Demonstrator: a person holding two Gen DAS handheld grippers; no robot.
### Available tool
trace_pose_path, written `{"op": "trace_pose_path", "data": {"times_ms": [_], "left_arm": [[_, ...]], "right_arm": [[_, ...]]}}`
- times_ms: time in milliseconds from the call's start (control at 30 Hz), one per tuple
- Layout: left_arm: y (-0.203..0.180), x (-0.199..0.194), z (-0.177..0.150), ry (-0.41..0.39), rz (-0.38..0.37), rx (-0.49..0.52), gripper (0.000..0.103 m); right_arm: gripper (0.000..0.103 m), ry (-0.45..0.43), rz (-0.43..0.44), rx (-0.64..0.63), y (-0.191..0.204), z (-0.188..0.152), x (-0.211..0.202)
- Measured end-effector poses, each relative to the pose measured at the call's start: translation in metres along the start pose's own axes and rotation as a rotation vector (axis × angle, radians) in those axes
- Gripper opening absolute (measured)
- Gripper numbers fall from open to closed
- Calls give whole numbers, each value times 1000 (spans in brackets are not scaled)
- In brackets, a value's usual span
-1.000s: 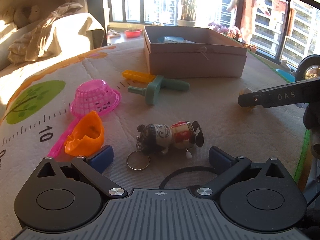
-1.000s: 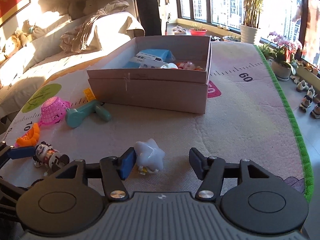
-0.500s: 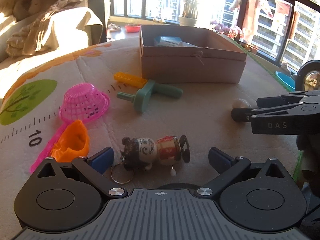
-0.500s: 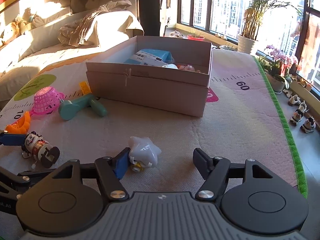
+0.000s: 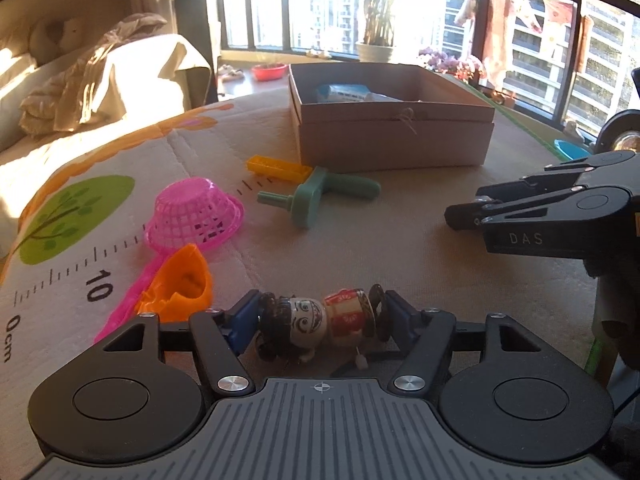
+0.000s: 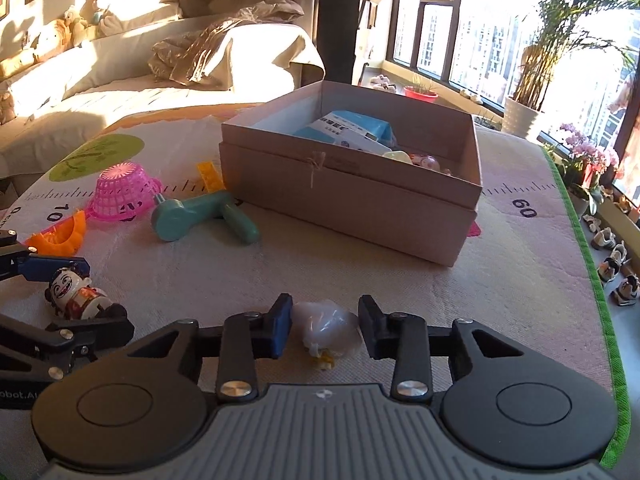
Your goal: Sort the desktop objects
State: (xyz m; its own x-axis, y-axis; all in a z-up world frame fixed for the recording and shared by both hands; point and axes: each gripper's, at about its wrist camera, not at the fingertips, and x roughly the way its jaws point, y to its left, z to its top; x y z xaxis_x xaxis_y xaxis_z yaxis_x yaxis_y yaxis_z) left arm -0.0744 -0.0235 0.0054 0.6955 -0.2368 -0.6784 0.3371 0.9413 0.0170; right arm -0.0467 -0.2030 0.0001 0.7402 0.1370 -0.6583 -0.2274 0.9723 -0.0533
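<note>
Left gripper (image 5: 318, 318) closing on the doll figurine (image 5: 320, 320): it lies on its side on the mat (image 5: 360, 248), long axis straight across the gap, head toward my left pad, feet toward the right one. Both blue pads look to be touching its ends, so I read that as gripped. Right gripper (image 6: 324, 326) also closing, with the white star toy (image 6: 326, 326) between the fingers; left pad is at its edge, but on the right side a thin gap still shows, so not clamped yet. Star sits on the mat, near side of the cardboard box (image 6: 352, 200), well apart from it. Box is open, blue pack and small items inside. Teal hammer-like toy (image 5: 316, 200) lies just in front of the box, handle pointing right in the left view, yellow brick (image 5: 278, 168) beside it. Pink basket (image 5: 194, 212) upside down, orange scoop (image 5: 180, 286) just left of my left finger.
</note>
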Motion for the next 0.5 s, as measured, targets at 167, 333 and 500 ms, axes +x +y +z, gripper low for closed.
{"op": "trace_pose_path", "data": {"times_ms": [167,333,500], "left_arm": [[15,-9,-8,7,4,-27,72],[15,-10,-10,10,-21,-37,84],[9,-5,-5,21,-25,-36,85]], "right_arm": [[36,0,52,-20,16,-4,-7],[36,-10,74,-55,26,-10,-19],[36,-16,58,-50,22,-11,-24]]}}
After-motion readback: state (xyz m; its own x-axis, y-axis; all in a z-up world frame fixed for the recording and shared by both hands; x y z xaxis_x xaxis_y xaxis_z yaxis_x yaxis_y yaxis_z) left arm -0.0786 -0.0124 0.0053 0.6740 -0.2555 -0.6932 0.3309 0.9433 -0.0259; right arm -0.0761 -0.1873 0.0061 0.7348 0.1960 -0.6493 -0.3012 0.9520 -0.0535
